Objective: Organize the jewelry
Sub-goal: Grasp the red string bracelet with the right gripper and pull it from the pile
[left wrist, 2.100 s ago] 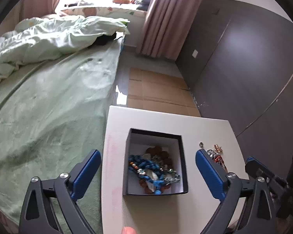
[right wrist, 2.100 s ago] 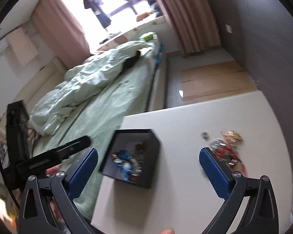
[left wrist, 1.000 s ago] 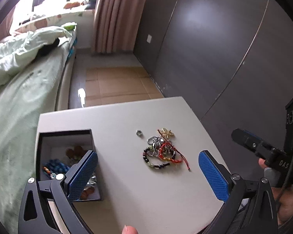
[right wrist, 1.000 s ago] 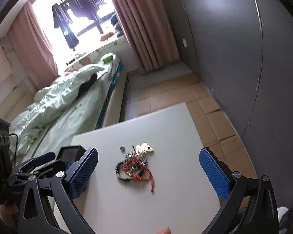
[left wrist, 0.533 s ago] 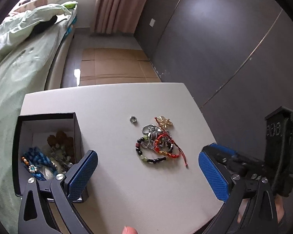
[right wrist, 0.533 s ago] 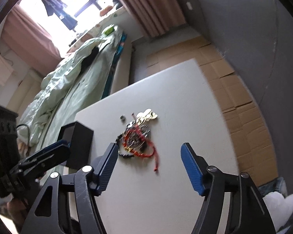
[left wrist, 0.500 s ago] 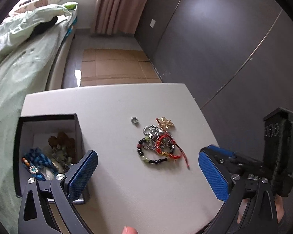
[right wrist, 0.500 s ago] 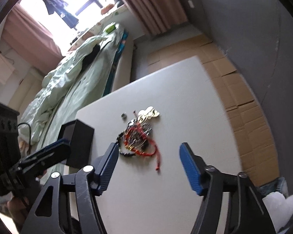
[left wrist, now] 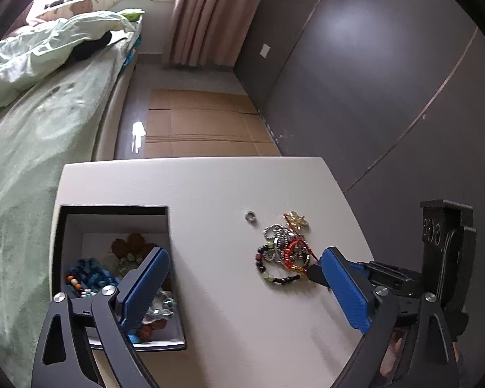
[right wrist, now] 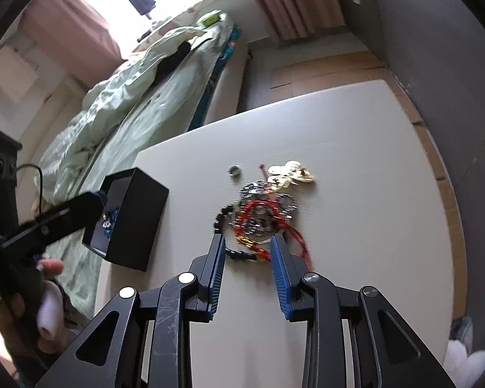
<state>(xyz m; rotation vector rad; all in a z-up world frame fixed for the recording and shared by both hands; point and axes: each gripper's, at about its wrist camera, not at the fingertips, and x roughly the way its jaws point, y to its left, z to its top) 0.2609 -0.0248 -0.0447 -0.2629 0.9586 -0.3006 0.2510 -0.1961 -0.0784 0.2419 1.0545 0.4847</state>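
1. the jewelry pile (right wrist: 264, 210) lies on the white table (right wrist: 355, 194), well apart from the black box (right wrist: 135, 216). it is a tangle of a dark bead bracelet, red cord and silver chain.
2. a gold brooch (right wrist: 292, 174) touches the far edge of the pile, and a small silver ring (right wrist: 233, 170) lies just beside the pile, on its far, box-ward side.
3. the right gripper (right wrist: 248, 242) has its blue pads either side of the pile's near edge. the jaws have just been closing and stand half narrowed, with beads and cord between them; the pads do not visibly press on anything.
4. the left wrist view shows the same pile (left wrist: 283, 252) from the box side, with the right gripper's tips touching its near edge.
5. only the left wrist view looks into the box (left wrist: 113, 210): blue beads, a brown flower piece and pale pieces lie inside. the right wrist view shows mostly its black outer wall.
6. the left gripper (left wrist: 245, 278) hangs wide apart and empty, one pad over the box, the other toward the pile.
7. only the right wrist view shows a hand (right wrist: 48, 307) holding the left gripper, beyond the box from the pile.
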